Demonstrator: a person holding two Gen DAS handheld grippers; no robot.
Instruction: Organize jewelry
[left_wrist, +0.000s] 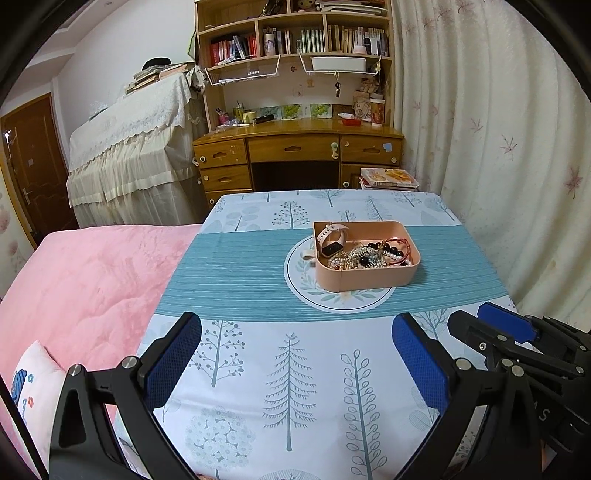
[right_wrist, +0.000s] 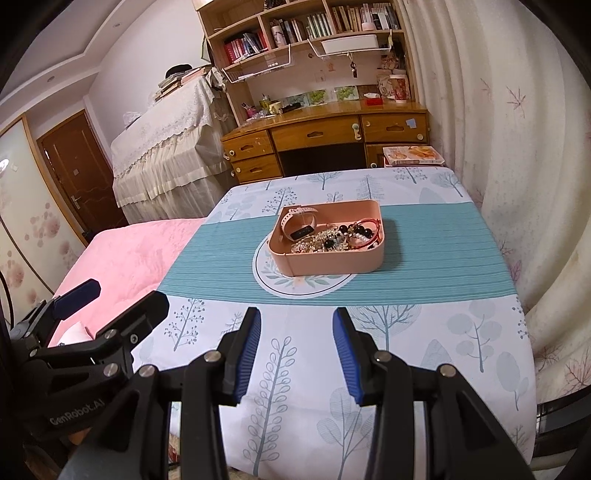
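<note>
A pink box (left_wrist: 365, 275) (right_wrist: 332, 264) sits mid-table on a white round mat (left_wrist: 334, 297) (right_wrist: 295, 286). Inside it lie a pink smartwatch (left_wrist: 332, 242) (right_wrist: 297, 223) and a tangle of bead bracelets and chains (left_wrist: 373, 254) (right_wrist: 340, 236). My left gripper (left_wrist: 295, 332) hangs open over the near tablecloth, well short of the box, nothing between its blue pads. My right gripper (right_wrist: 295, 328) is open too, jaws about half apart and empty, also short of the box. Each gripper shows in the other's view: the right one (left_wrist: 491, 325), the left one (right_wrist: 122, 295).
The table (left_wrist: 258, 354) wears a tree-print cloth with a teal band across it. A pink bed (left_wrist: 81, 280) lies to the left, a curtain (left_wrist: 498, 184) to the right. Behind stand a wooden desk (left_wrist: 295, 144) with bookshelves and a covered piano (left_wrist: 136, 147).
</note>
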